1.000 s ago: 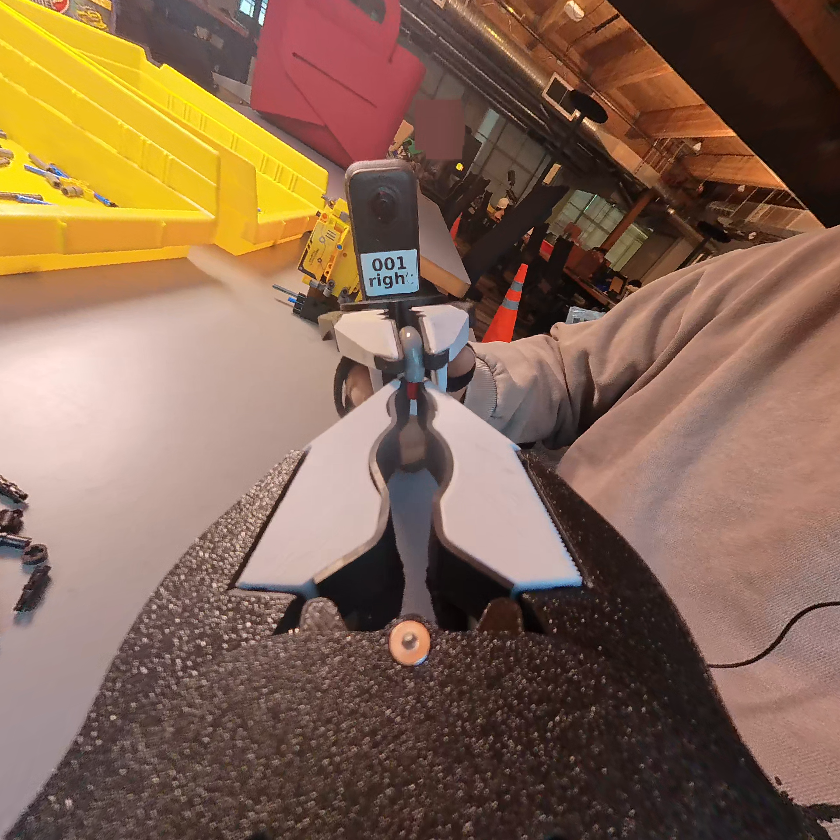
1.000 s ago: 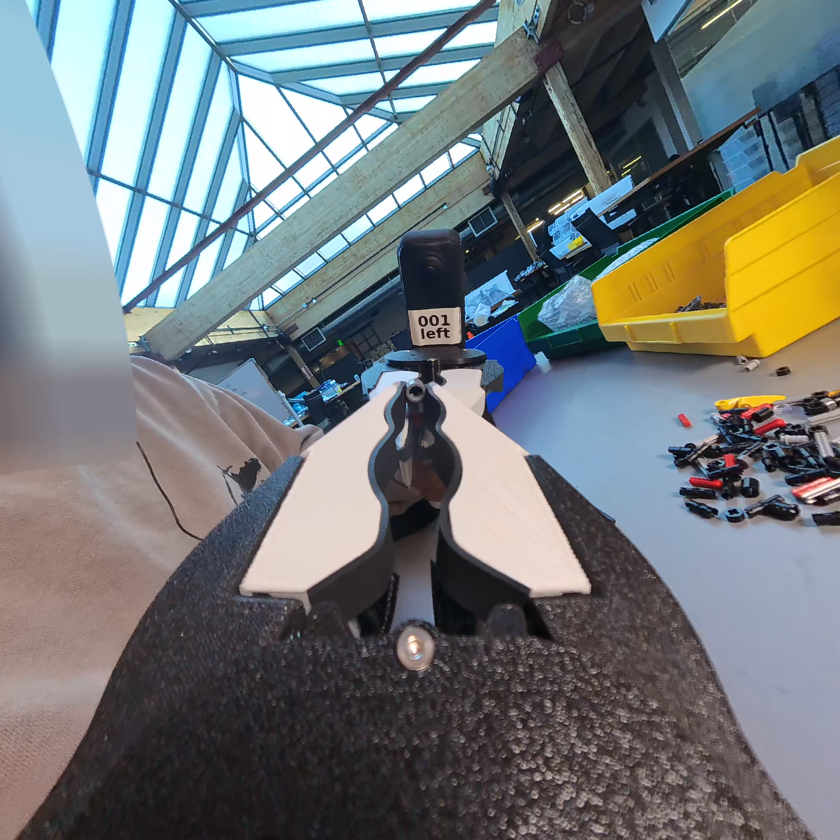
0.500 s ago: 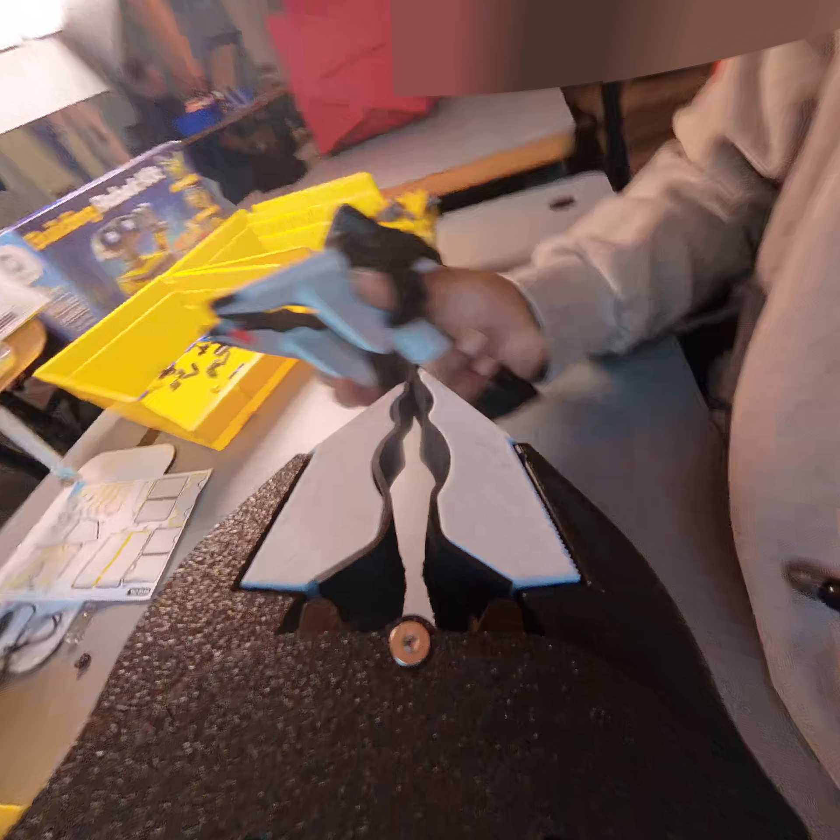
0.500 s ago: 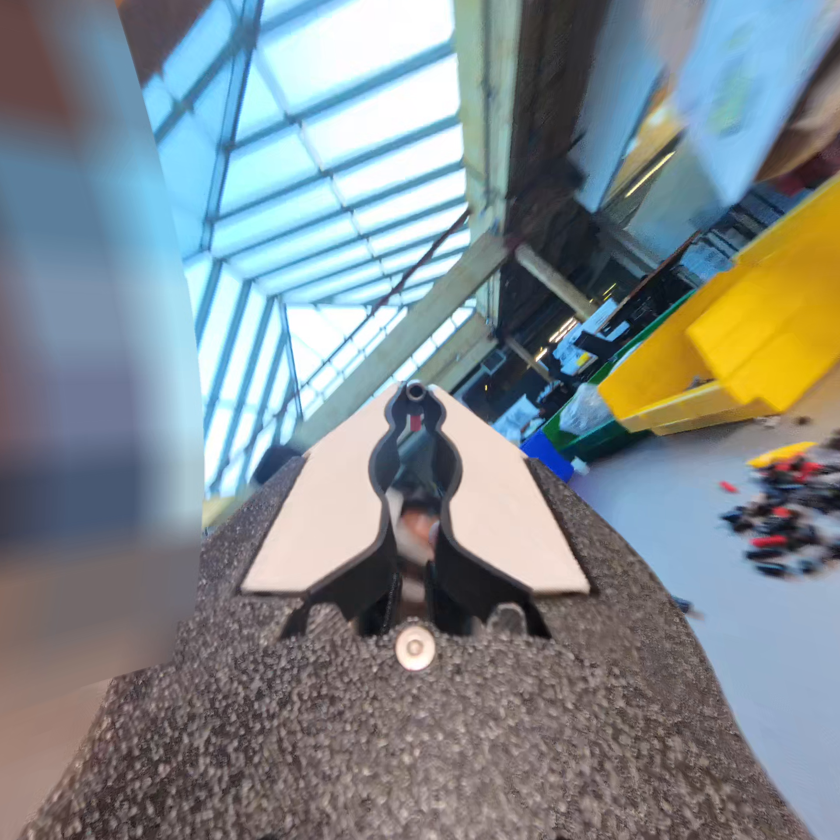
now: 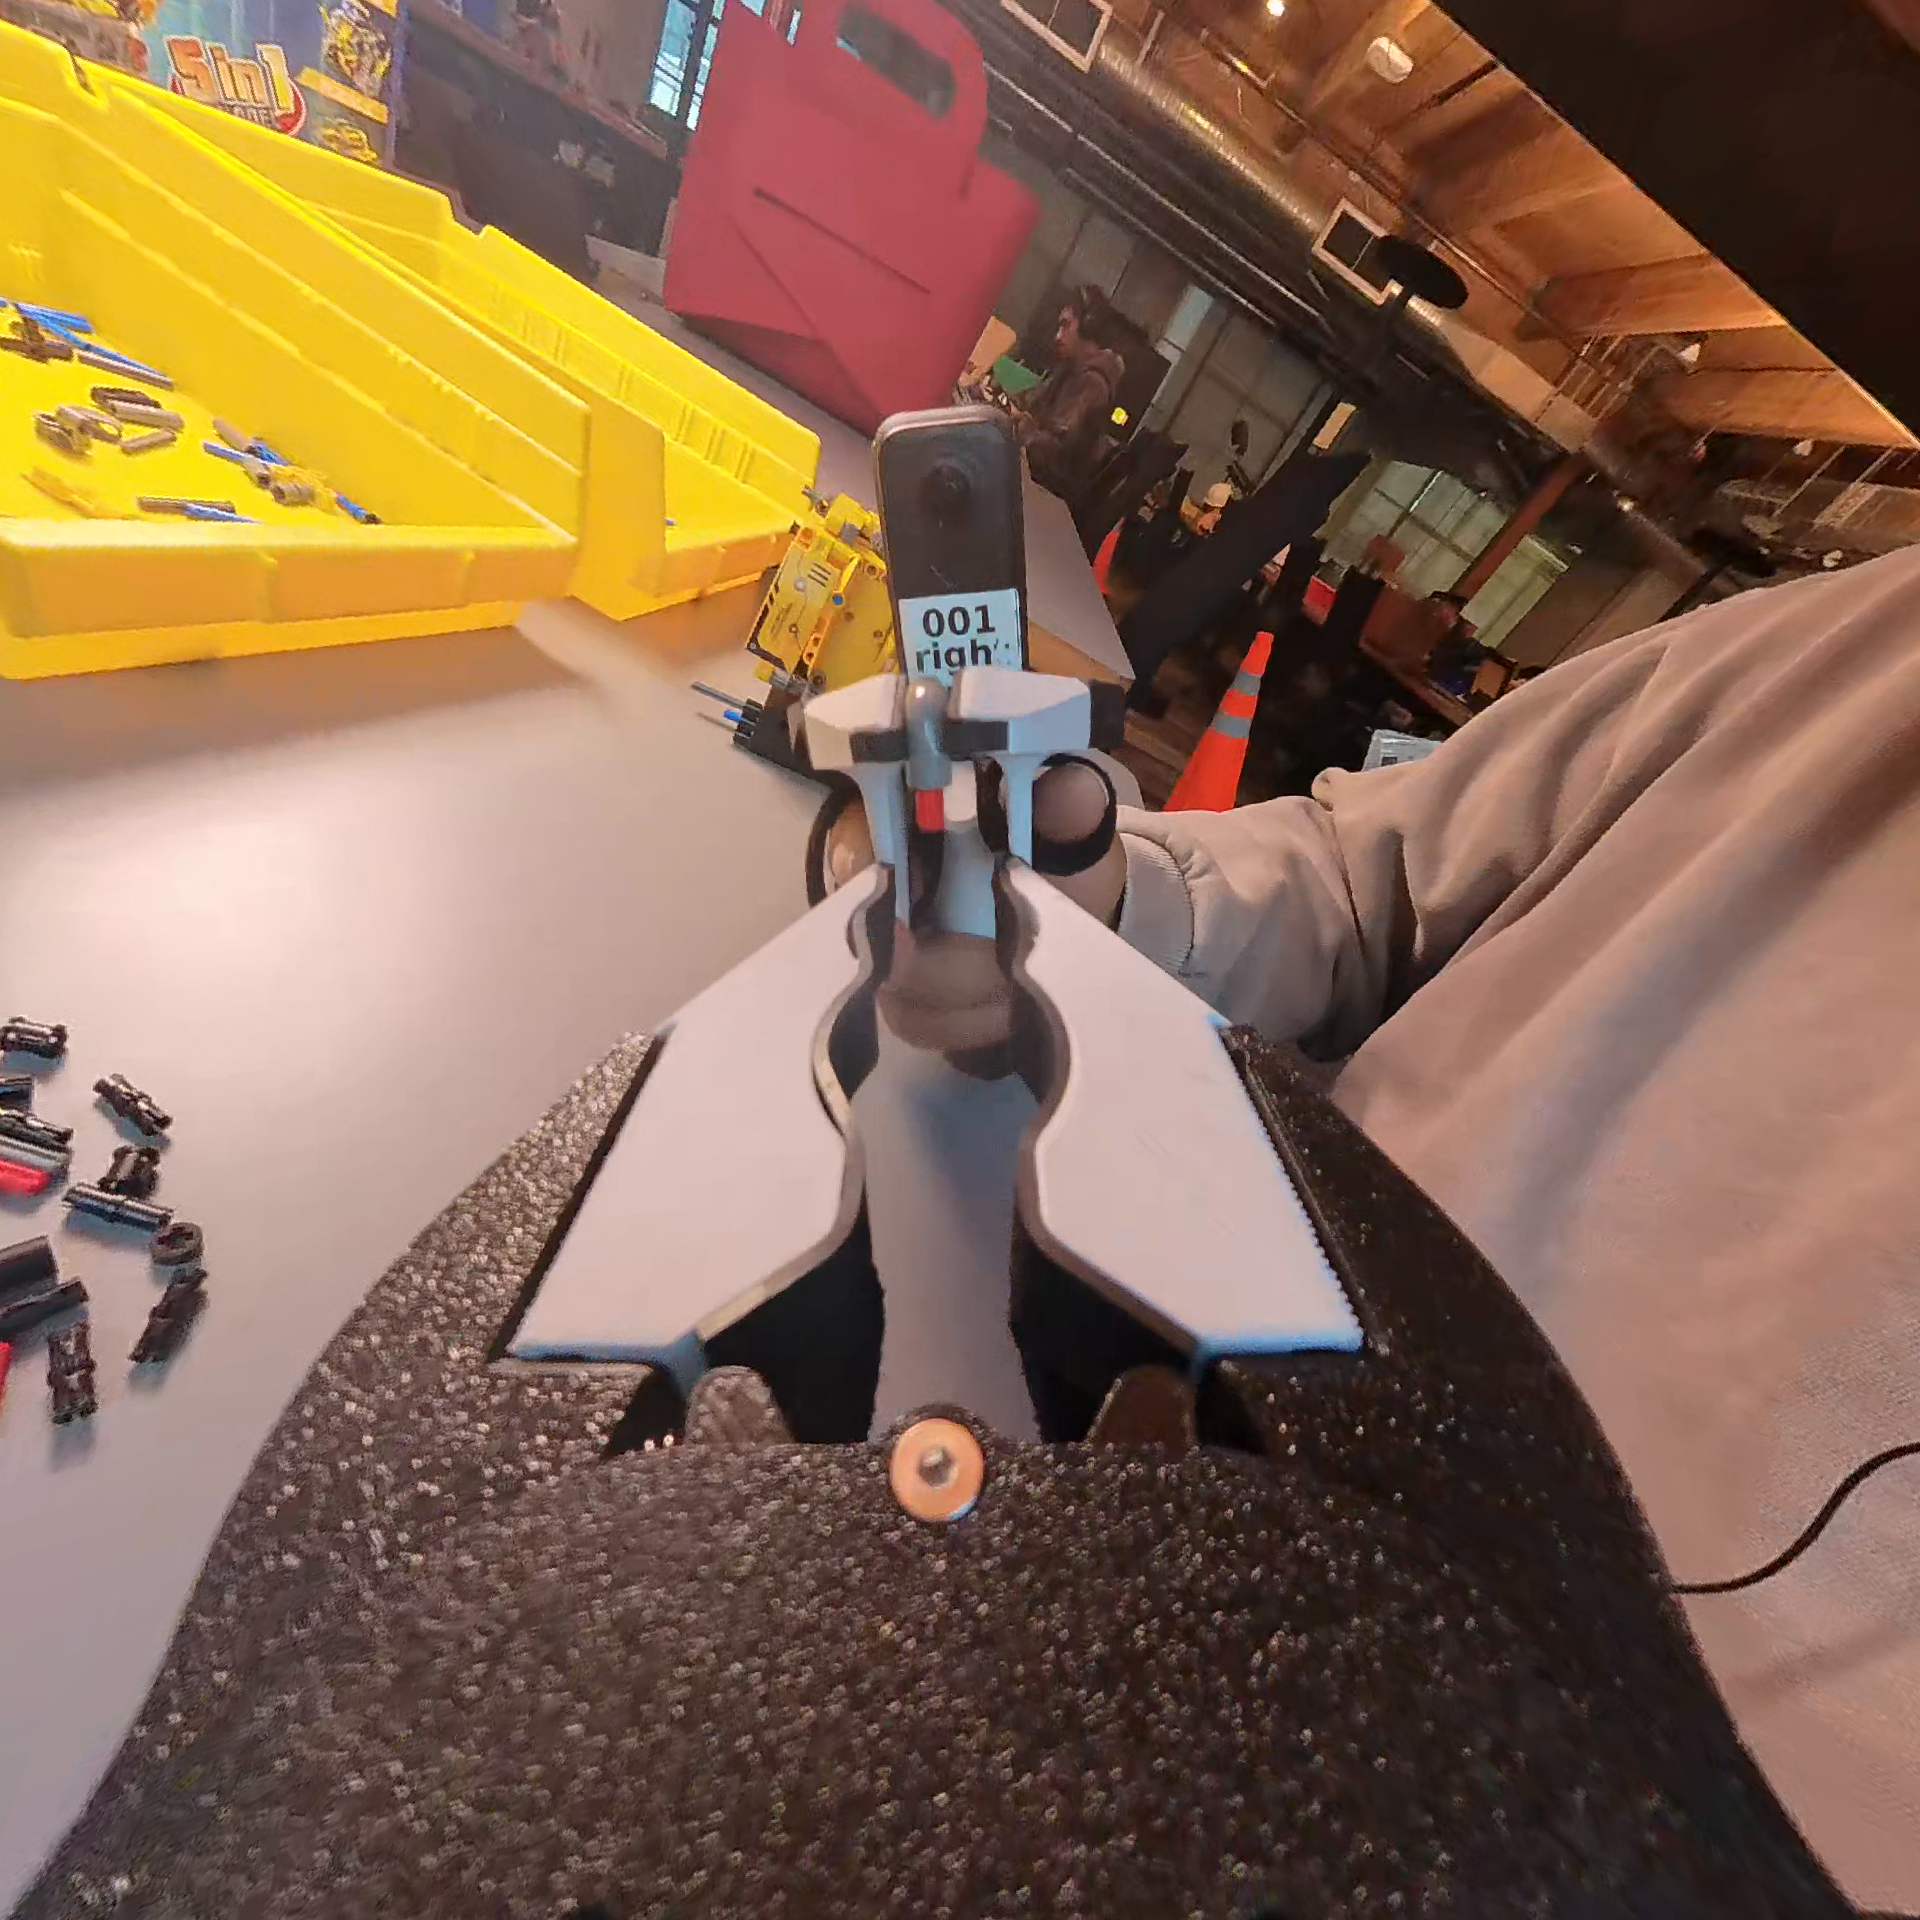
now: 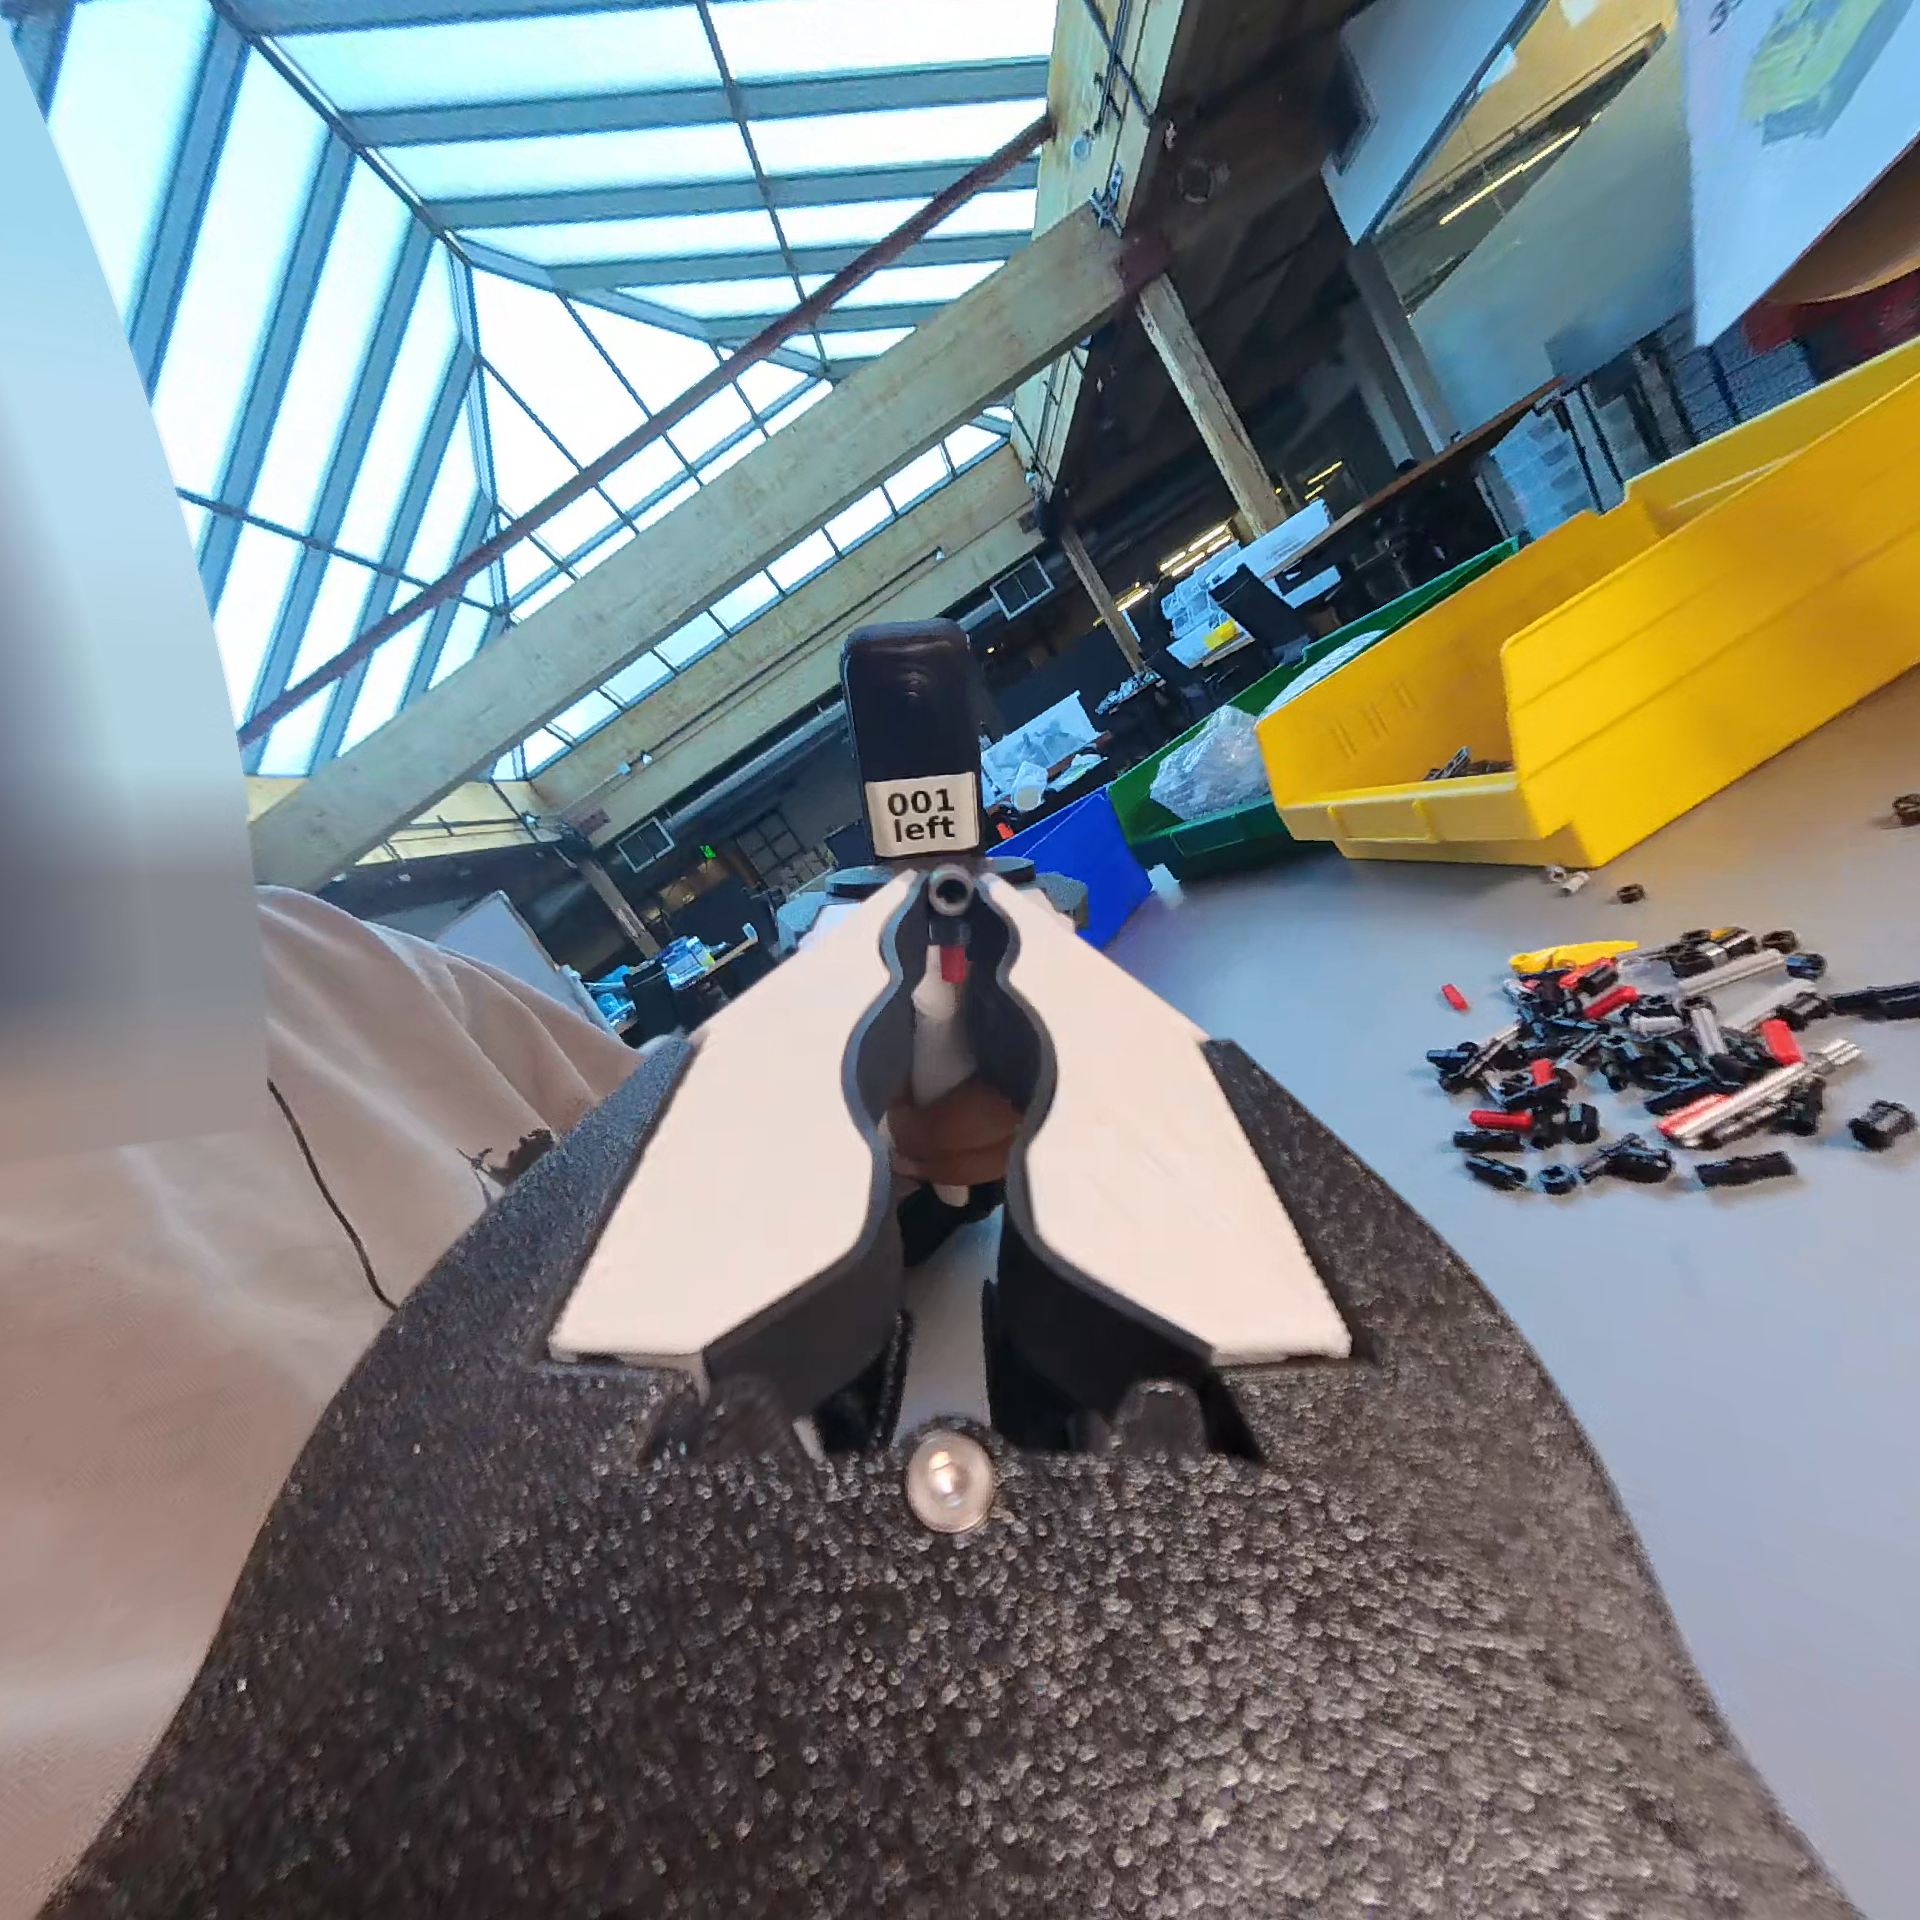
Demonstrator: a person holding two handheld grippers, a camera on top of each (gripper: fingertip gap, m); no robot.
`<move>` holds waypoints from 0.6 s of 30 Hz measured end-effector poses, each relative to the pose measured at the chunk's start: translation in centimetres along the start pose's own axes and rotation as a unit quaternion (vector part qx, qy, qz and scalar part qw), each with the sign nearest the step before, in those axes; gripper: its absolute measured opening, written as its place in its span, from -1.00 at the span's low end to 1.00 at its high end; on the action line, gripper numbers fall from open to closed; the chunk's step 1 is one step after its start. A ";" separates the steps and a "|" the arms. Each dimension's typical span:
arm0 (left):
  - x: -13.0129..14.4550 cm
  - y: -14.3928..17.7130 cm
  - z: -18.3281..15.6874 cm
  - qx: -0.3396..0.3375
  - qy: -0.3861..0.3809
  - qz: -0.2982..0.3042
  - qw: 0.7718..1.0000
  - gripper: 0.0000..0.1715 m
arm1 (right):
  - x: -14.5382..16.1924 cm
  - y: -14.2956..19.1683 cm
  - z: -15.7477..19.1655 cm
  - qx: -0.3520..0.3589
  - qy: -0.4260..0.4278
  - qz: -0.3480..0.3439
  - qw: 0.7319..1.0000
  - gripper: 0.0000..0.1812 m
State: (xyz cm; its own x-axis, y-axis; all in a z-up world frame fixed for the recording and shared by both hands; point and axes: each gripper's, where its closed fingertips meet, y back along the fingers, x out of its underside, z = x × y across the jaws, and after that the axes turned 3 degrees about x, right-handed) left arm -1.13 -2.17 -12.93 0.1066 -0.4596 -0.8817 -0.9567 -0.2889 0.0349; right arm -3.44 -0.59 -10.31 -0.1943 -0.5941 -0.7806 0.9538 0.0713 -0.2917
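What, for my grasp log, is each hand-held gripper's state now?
Left hand-held gripper: slightly open, holding nothing.
Right hand-held gripper: shut on a small grey piece with a red pin.

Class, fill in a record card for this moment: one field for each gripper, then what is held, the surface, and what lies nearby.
Left gripper: tips slightly apart, pointed at the other gripper; cannot tell whether it grips anything
Right gripper: shut on a small grey connector
Attached: red pin just below the connector
Arrangement: grippers face each other tip to tip
Surface: grey table
Nearby: loose pile of parts, black, red and grey; yellow bins behind it
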 end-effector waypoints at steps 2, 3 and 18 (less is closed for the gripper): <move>-0.5 0.1 0.0 0.009 0.015 -0.016 1.000 -0.80 | 0.4 -0.3 0.1 -0.006 -0.007 0.005 1.000 -0.96; -0.8 0.2 -0.1 0.017 0.023 -0.023 0.999 -0.84 | 0.7 -0.4 0.0 -0.003 -0.002 0.012 1.000 -0.95; -1.1 -0.3 0.6 0.086 0.111 -0.078 0.987 -0.96 | 0.0 -0.1 -0.6 0.008 -0.041 -0.029 0.999 -0.98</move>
State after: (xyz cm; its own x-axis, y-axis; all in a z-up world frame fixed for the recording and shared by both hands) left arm -1.10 -1.13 -12.27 0.2951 -0.5993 -0.7442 -0.9536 -0.2334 -0.1902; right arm -3.64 -0.10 -10.67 -0.2310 -0.6598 -0.7151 0.9450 0.0230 -0.3264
